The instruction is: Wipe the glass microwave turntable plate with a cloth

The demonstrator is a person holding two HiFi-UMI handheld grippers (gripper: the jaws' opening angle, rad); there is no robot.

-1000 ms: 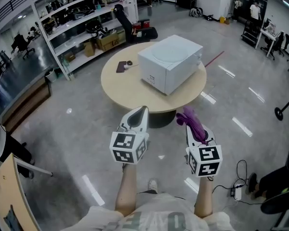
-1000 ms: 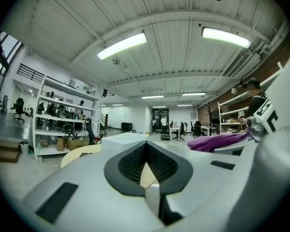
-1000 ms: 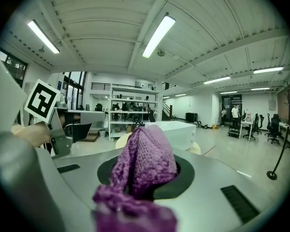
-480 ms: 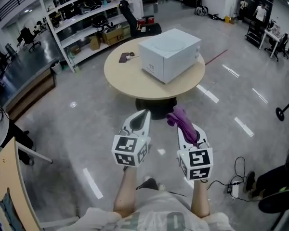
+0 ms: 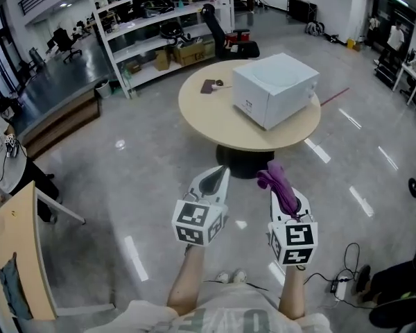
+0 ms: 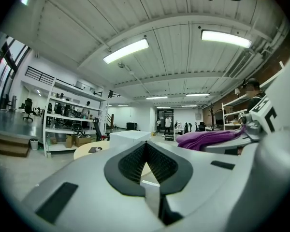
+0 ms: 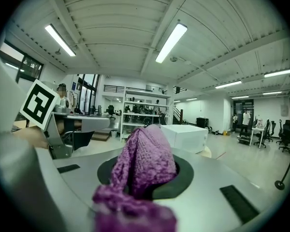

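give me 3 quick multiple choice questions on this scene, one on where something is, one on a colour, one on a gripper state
1. Where is the white microwave?
A) on the floor
B) on the round table
C) on a shelf

2. What colour is the cloth?
A) yellow
B) white
C) purple

3. How is the left gripper?
A) shut and empty
B) shut on the cloth
C) wide open

Answers:
1 B: the head view shows it standing on the tabletop.
2 C: it is purple in every view.
3 A: its jaws meet with nothing between them, while the right gripper pinches the cloth.
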